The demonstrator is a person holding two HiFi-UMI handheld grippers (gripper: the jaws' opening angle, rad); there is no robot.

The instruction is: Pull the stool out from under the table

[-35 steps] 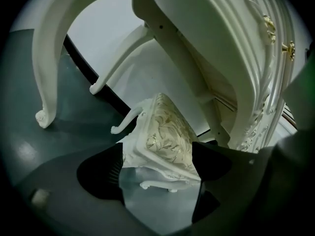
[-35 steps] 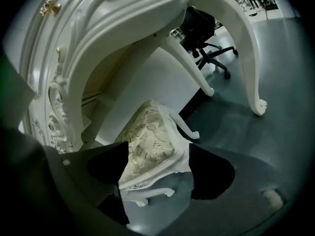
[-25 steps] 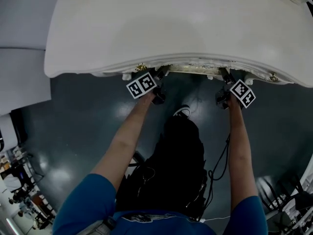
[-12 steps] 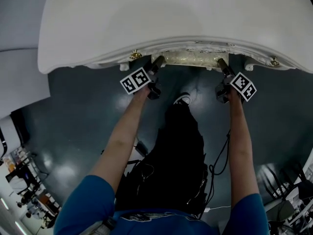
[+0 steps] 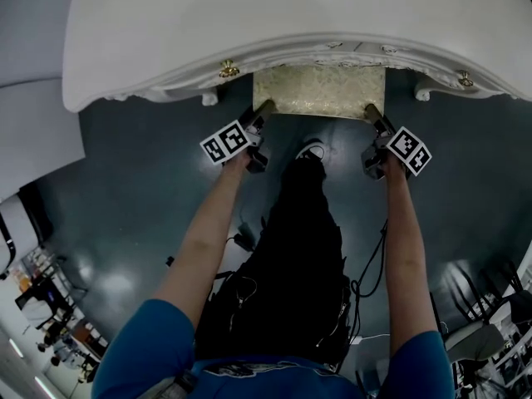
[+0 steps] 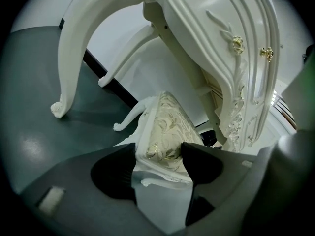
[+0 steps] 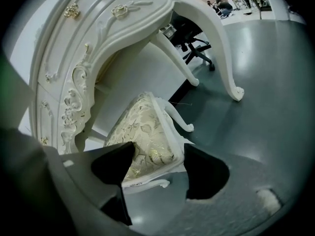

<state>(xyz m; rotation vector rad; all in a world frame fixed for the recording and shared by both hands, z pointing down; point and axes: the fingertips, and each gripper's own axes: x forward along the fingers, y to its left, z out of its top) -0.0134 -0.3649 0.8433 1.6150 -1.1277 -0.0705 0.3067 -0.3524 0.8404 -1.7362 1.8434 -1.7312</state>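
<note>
The stool (image 5: pixel 320 90) has a gold-patterned seat and a white carved frame, and its near part sticks out from under the white ornate table (image 5: pixel 291 15). My left gripper (image 5: pixel 264 106) holds the stool's near left corner and my right gripper (image 5: pixel 371 110) its near right corner. In the left gripper view the dark pads of the left gripper (image 6: pixel 158 159) sit against both sides of the stool (image 6: pixel 167 127) corner. In the right gripper view the right gripper (image 7: pixel 158 163) clasps the stool (image 7: pixel 142 132) the same way. Both pairs of jaws have just been closing onto the seat.
Curved table legs (image 6: pixel 66 73) (image 7: pixel 221 68) stand on the dark grey floor on either side of the stool. A black office chair (image 7: pixel 194 38) is behind the table. My own shoe (image 5: pixel 309 150) and hanging cables (image 5: pixel 374 264) are below the grippers.
The stool has slid out from under the table towards me with both grippers on it. At first only its edge showed under the tabletop; now much of the seat shows.
</note>
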